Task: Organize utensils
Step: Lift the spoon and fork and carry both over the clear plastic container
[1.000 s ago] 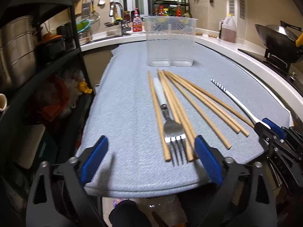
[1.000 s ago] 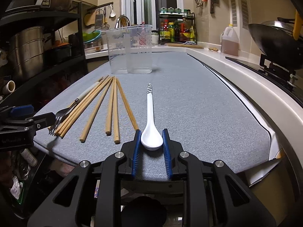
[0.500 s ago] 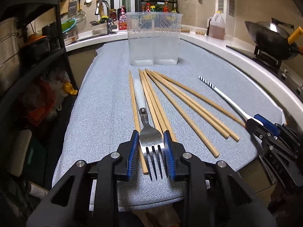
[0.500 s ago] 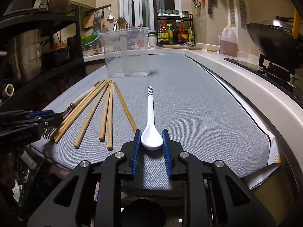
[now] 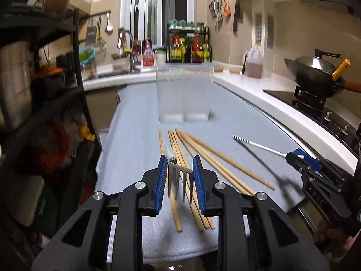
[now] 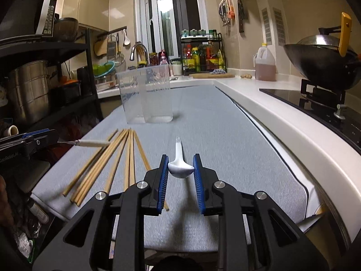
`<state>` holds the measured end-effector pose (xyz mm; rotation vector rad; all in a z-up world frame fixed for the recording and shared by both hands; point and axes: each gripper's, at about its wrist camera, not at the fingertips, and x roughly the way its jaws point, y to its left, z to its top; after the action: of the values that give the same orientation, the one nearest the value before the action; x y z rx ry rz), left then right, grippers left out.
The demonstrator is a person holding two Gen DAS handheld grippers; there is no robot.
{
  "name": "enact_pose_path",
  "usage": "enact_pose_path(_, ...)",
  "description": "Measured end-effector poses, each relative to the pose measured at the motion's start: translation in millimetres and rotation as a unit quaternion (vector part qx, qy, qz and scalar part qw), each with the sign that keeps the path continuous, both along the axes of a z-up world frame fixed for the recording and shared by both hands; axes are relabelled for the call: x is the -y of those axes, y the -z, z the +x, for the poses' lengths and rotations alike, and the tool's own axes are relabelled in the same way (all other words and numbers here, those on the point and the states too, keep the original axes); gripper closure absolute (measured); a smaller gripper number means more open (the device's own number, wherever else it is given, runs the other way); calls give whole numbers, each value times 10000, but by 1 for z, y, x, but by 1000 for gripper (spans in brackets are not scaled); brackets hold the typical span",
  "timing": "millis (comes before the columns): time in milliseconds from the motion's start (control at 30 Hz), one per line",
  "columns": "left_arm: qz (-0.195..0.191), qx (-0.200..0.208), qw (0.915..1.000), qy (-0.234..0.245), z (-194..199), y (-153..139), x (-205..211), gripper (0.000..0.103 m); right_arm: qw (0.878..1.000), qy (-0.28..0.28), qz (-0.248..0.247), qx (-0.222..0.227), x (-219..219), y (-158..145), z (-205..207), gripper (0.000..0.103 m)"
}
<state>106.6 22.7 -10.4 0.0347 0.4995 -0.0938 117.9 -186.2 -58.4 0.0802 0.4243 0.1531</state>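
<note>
1. Left gripper [image 5: 180, 176] clamped on the fork [image 5: 179, 176] by its head, tines pointing back at the camera, lifted clear of the mat [image 5: 140, 135].
2. Right gripper [image 6: 180, 171] pinching the white spoon [image 6: 180, 169] by the bowl, also up off the mat.
3. Clear two-part bin [image 5: 183, 94] standing upright at the far end, looks empty in both halves.
4. Chopsticks [image 5: 194, 155] loose on the mat, fanned out between the bin and the grippers.

bare mat [image 6: 216, 122] apparently open right of container [image 6: 146, 97].

Both tools have lifted fork [image 5: 179, 174] and spoon [image 6: 180, 167] off the mat.
</note>
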Motion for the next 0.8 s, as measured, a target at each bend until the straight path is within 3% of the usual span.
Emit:
enact_pose_path(100, 187, 195, 9996, -29, 2, -10, 1, 81, 9998, 19, 133, 129, 2, -13, 5, 80)
enact_pose_path(533, 294, 551, 9980, 70, 22, -39, 1, 83, 9989, -68, 309, 353, -4, -48, 34, 81)
enact_pose_path(800, -185, 387, 9989, 206, 58, -58, -17, 84, 9994, -75, 238, 252, -8, -74, 70, 81)
